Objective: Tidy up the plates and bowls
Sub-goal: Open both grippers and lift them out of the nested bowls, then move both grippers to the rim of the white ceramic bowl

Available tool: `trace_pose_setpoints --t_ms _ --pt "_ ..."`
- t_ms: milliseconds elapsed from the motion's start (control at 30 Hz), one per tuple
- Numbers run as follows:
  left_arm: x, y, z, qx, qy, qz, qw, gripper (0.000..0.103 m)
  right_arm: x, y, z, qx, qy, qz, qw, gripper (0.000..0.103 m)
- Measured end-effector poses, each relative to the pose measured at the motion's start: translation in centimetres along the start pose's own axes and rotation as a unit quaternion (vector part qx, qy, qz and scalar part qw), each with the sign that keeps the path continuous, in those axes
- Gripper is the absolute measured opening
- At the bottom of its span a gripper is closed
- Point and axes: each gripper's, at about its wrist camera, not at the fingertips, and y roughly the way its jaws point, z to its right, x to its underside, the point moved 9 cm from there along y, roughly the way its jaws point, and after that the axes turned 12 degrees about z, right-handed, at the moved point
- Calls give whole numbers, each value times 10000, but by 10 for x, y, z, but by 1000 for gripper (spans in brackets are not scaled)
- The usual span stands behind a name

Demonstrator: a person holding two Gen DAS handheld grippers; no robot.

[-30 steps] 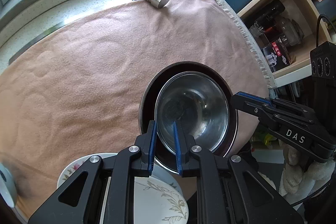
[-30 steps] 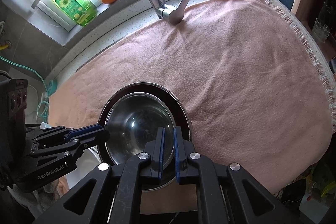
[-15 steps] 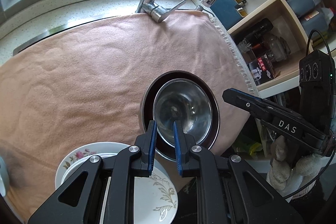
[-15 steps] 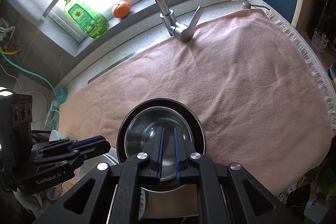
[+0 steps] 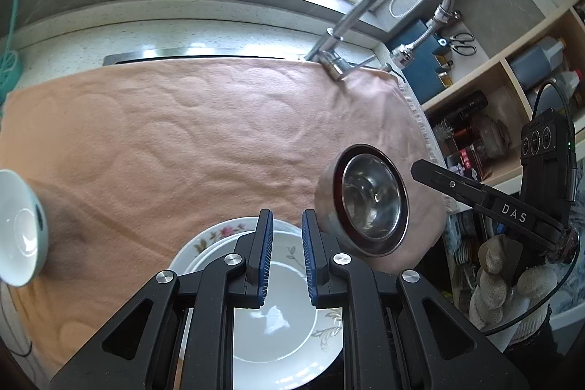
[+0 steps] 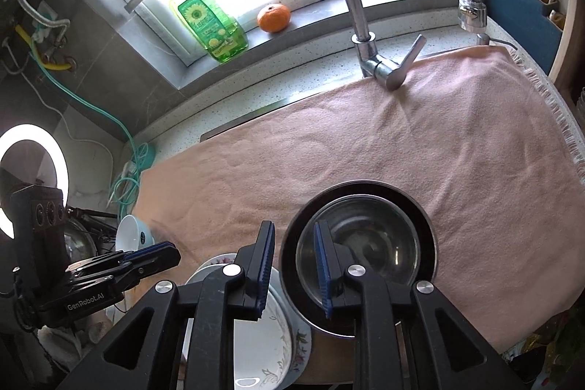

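Observation:
Two nested steel bowls (image 5: pixel 369 198) (image 6: pixel 360 247) sit on the pink towel (image 5: pixel 182 141) (image 6: pixel 420 148) near its front right edge. A stack of white floral plates (image 5: pixel 278 298) (image 6: pixel 256 328) lies to their left. A small white bowl (image 5: pixel 20 222) (image 6: pixel 133 233) stands at the far left. My left gripper (image 5: pixel 286 254) is open and empty above the plates. My right gripper (image 6: pixel 292 265) is open, its jaws astride the steel bowls' left rim without gripping.
A chrome faucet (image 5: pixel 365 28) (image 6: pixel 362 24) rises at the back of the towel. A green soap bottle (image 6: pixel 208 21) and an orange (image 6: pixel 273 18) sit on the windowsill. Shelves with bottles (image 5: pixel 512 105) stand to the right. A ring light (image 6: pixel 33 178) is at the left.
Both grippers have let go of the steel bowls' rim, opened and drawn back. The left one has swung left over the plates. The bowls now rest on the towel.

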Motion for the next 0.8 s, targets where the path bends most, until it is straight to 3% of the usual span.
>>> trace_pose_setpoints --t_ms 333,800 --pt "4 -64 -102 -659 -985 657 9908 13 0 16 -91 -558 -666 -51 9962 20" --pt "21 -131 -220 -1519 -2113 1345 9561 13 19 73 -201 -1178 -1323 -427 9833 20"
